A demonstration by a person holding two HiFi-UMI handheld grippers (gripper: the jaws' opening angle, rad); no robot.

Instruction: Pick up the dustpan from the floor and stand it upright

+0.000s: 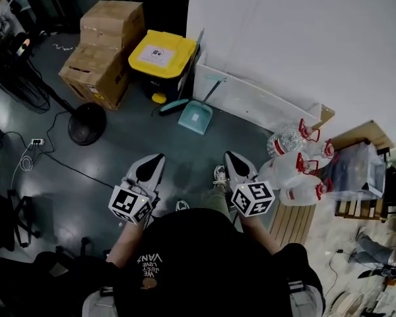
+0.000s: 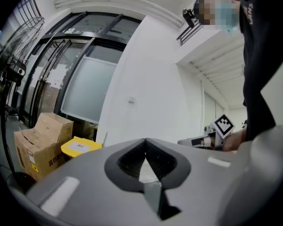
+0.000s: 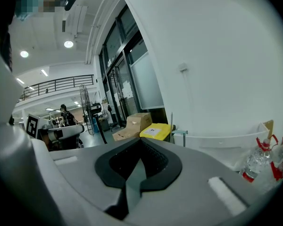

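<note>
Ahead, stacked cardboard boxes, a yellow-lidded black bin and a fan's round base stand on the left, with large water bottles on the right. The teal dustpan lies on the dark floor beside the bin, its handle slanting against the white wall. The left gripper and right gripper, well apart from it, have their jaws pressed together on nothing.

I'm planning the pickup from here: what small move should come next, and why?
Probably carry the right gripper forward toward the dustpan and open its jaws on the way. Both it and the left gripper are shut and empty, held close to the body, while the teal dustpan lies apart from them on the floor by the white wall.
</note>
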